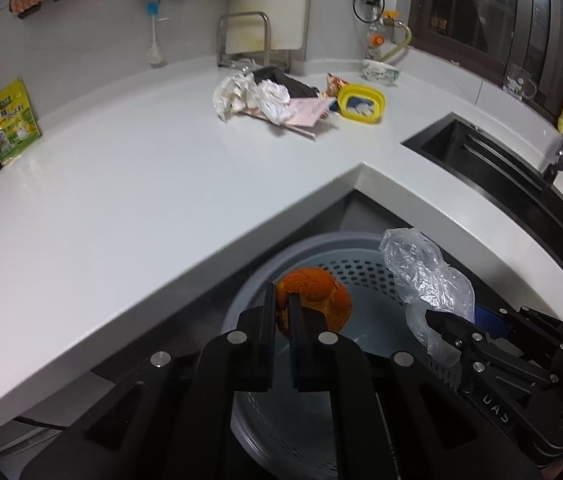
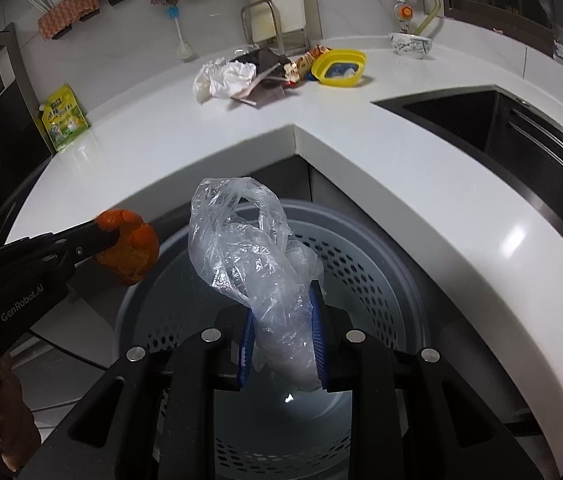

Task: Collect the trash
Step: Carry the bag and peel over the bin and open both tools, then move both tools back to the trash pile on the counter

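Right tool (image 2: 281, 344) pinches crumpled clear bag (image 2: 249, 256) (translucent); left tool (image 1: 281, 316) grips orange peel (image 1: 317, 296)

Right gripper (image 2: 283, 344) pinches a clear plastic bag (image 2: 249, 256), apparently empty, above the grey perforated bin (image 2: 381, 248).

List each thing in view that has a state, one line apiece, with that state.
Left gripper: shut on orange peel, above the bin.
Right gripper: shut on plastic bag, above the bin.
Trash bin: open, nothing seen inside.
Crumpled tissues: lying on the counter.
Yellow container: uncovered.
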`<action>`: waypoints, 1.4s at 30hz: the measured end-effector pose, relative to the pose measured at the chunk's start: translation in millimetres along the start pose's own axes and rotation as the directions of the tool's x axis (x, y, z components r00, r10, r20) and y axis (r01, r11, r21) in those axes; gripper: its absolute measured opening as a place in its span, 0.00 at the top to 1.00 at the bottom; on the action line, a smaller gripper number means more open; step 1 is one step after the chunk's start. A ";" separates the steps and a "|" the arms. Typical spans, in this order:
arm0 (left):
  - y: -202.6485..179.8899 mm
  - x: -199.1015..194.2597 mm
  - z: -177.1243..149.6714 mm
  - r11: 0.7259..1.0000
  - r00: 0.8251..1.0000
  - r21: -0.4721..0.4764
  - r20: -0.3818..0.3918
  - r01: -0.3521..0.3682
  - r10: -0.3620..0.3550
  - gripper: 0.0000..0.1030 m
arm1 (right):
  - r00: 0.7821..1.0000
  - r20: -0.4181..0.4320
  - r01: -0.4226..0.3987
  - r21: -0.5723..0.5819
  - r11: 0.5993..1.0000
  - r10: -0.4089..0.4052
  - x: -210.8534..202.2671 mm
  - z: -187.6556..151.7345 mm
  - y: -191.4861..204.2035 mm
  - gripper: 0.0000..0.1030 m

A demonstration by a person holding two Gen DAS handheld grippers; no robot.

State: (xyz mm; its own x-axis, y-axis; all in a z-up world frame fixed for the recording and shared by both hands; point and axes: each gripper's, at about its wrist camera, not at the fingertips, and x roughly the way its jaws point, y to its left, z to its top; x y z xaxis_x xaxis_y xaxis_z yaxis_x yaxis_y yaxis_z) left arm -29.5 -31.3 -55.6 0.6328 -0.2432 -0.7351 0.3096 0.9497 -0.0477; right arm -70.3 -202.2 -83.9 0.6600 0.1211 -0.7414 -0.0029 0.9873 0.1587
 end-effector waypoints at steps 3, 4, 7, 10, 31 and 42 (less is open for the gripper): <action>-5.4 5.3 -5.3 1.000 1.000 0.015 -0.014 0.000 0.000 0.94 | 1.000 -0.010 -0.003 0.012 1.000 0.003 2.7 -5.9 -3.4 0.77; -5.8 6.9 -6.4 1.000 1.000 0.015 -0.020 0.002 -0.001 0.93 | 1.000 -0.014 -0.003 0.015 1.000 0.003 4.3 -7.1 -4.6 0.77; -4.9 10.8 -7.9 1.000 0.999 0.009 -0.033 0.001 -0.001 0.92 | 1.000 -0.028 -0.009 0.024 1.000 0.010 7.9 -9.1 -6.9 0.77; -4.2 12.4 -9.7 1.000 0.999 0.009 -0.034 -0.005 0.006 0.90 | 0.999 -0.036 -0.012 0.021 1.000 0.013 9.2 -10.6 -6.8 0.72; 13.0 2.6 -5.7 0.997 0.997 -0.026 0.005 -0.074 0.074 0.29 | 1.000 0.006 -0.031 0.037 0.999 0.031 -2.6 -3.6 -11.3 0.48; 32.1 -12.4 38.4 0.993 0.992 -0.080 0.089 -0.082 0.089 0.13 | 0.997 0.074 -0.035 0.004 0.999 0.034 -20.3 27.4 -10.2 0.42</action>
State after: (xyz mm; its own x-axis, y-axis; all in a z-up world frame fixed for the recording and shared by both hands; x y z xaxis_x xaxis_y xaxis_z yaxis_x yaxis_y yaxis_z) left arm -0.2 -5.3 -22.0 0.7186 -0.1744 -0.6732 0.1991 0.9791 -0.0411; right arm -63.1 -217.5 -52.6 0.7130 0.1470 -0.6856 -0.0229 0.9821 0.1868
